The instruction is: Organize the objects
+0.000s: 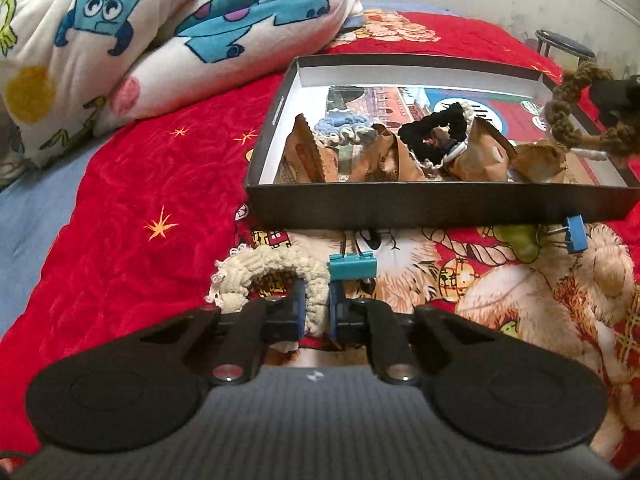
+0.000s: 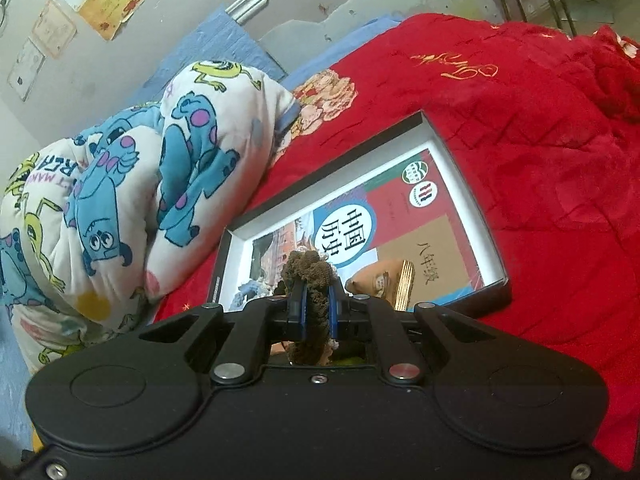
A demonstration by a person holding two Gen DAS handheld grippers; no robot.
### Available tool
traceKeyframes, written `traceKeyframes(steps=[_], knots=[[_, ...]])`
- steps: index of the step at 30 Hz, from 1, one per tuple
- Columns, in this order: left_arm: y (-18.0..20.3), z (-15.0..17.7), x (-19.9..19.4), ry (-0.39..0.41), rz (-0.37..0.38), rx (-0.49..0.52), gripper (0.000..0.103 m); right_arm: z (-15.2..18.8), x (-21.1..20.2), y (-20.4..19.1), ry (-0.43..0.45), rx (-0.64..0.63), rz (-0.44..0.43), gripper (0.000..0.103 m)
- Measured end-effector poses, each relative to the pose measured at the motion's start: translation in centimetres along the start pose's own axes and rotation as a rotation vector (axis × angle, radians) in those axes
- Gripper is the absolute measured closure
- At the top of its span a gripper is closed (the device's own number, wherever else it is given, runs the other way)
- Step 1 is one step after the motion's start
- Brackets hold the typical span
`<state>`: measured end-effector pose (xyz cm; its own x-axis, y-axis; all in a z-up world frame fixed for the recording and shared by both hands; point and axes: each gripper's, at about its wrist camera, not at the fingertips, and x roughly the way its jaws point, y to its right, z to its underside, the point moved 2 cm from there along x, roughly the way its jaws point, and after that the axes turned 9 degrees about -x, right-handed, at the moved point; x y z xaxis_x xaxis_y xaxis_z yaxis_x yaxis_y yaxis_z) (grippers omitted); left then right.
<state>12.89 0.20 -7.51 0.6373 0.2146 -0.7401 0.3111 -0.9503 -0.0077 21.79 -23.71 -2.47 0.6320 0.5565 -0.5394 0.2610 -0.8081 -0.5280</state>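
Observation:
My left gripper (image 1: 317,306) is low over the red bedspread, shut on a cream crocheted scrunchie (image 1: 260,270) that loops out to its left. Just ahead lies a teal binder clip (image 1: 352,268); a blue binder clip (image 1: 574,234) lies against the front wall of the black box (image 1: 440,200). Inside the box a book lies flat, with several brown snack packets (image 1: 308,156), a black scrunchie (image 1: 430,132) and a blue scrunchie (image 1: 340,128) on it. My right gripper (image 2: 316,300) is shut on a brown scrunchie (image 2: 308,268) above the box (image 2: 460,160). From the left wrist, that brown scrunchie (image 1: 568,120) hangs over the box's right end.
A folded quilt (image 1: 120,40) printed with blue cartoon monsters is piled left of the box. The red bedspread (image 1: 120,220) stretches around and right of the box. A round stool (image 1: 564,40) stands beyond the bed by the wall.

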Motion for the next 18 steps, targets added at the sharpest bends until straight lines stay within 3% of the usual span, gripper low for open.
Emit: traceKeyframes(steps=[12,14,18], knots=[[-0.7,-0.5,-2.1,0.03,-0.008,-0.003,0.092,-1.6,-0.7,0.6,0.029,0.004,0.003,0.093],[-1.2,-1.1,-3.7,0.075,0.003,-0.015,0.092,-2.2,-0.8,0.8,0.039,-0.004,0.005,0.093],[-1.2,-4.5,-7.2,0.214,0.107,-0.027,0.092,-3.9,-0.5,1.6,0.073,-0.017,0.008,0.093]])
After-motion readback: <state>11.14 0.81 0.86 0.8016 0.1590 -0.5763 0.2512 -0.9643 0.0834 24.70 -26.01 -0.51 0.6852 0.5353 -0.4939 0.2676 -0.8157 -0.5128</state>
